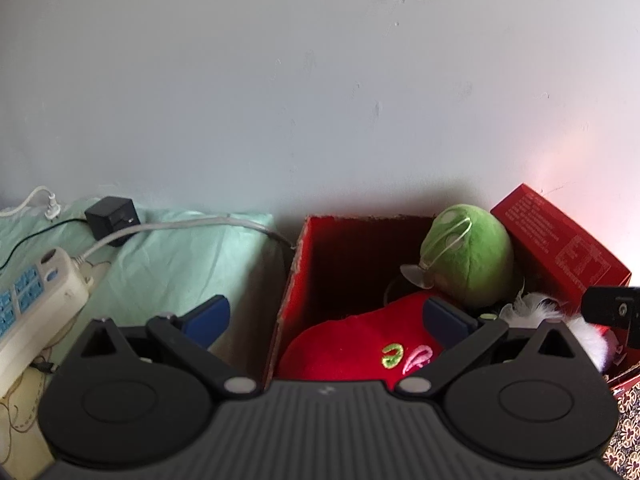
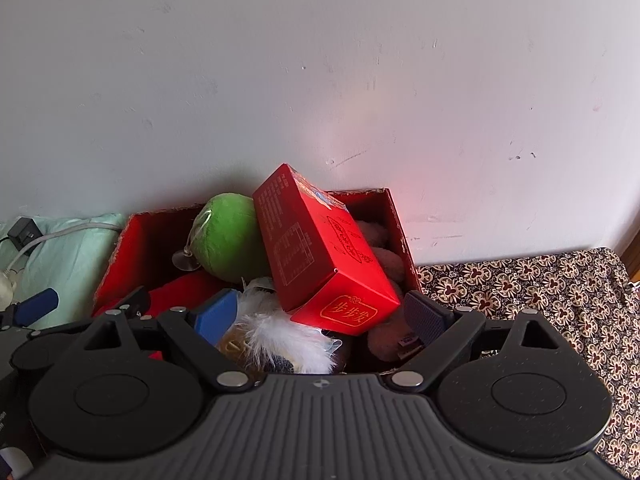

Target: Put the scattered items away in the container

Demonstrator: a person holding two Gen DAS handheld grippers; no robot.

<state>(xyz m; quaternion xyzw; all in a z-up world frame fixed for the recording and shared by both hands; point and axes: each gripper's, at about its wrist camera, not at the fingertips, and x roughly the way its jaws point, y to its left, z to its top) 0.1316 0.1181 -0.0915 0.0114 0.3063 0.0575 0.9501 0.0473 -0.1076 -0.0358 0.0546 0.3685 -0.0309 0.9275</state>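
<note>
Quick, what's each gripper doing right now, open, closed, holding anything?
Left gripper: open, holding nothing, above the red container.
Right gripper: open, holding nothing, above the red carton.

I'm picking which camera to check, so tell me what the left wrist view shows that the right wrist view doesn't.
Only the left wrist view shows the power strip. Only the right wrist view shows the patterned cloth and the brown plush behind the small red box. Both show the red container, the green plush, the white fluff and the black adapter. Both the left gripper and right gripper are open.
</note>
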